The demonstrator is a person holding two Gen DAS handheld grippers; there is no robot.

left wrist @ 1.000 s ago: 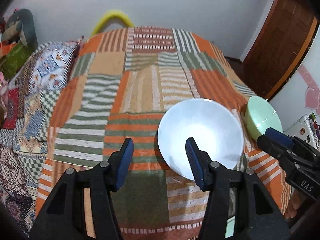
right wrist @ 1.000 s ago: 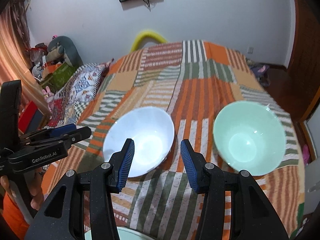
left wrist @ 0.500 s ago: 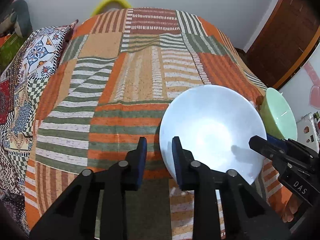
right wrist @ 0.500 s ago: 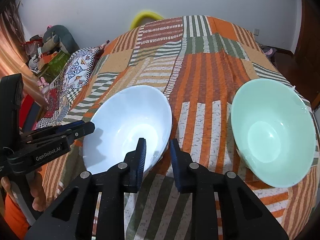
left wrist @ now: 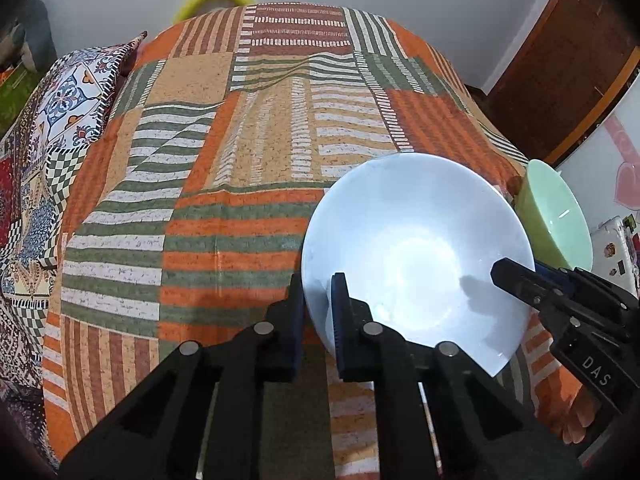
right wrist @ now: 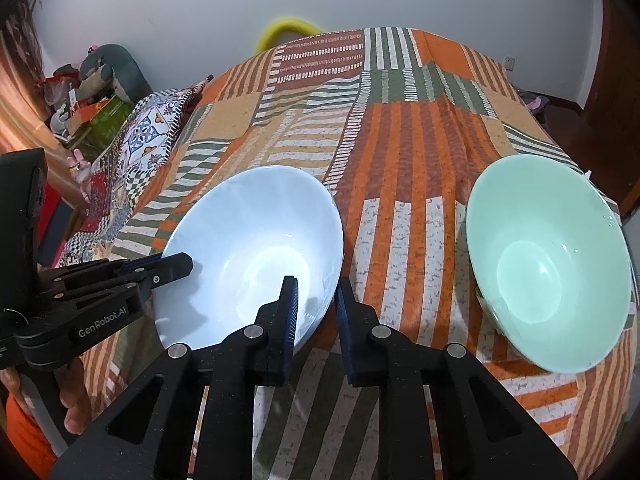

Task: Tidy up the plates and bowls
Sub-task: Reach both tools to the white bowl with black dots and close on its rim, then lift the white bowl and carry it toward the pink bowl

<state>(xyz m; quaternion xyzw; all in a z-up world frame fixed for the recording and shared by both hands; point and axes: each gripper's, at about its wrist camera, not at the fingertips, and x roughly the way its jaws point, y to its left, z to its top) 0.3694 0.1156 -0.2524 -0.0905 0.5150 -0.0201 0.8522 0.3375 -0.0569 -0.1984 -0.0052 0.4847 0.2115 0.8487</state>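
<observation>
White bowl [right wrist: 256,248] sits on the striped bedspread [left wrist: 248,168], directly between my two grippers. My left gripper [left wrist: 318,312] pinches its left rim; my right gripper [right wrist: 316,312] pinches its right rim. Green bowl [right wrist: 548,264] lies further right.

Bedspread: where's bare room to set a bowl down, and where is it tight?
Free: the wide stretch of bedspread beyond the white bowl, up to the patterned cushion. The strip between the white and green bowl is narrower. Crowded: the near edge, where the left gripper and right gripper pinch the white bowl's rim.
</observation>
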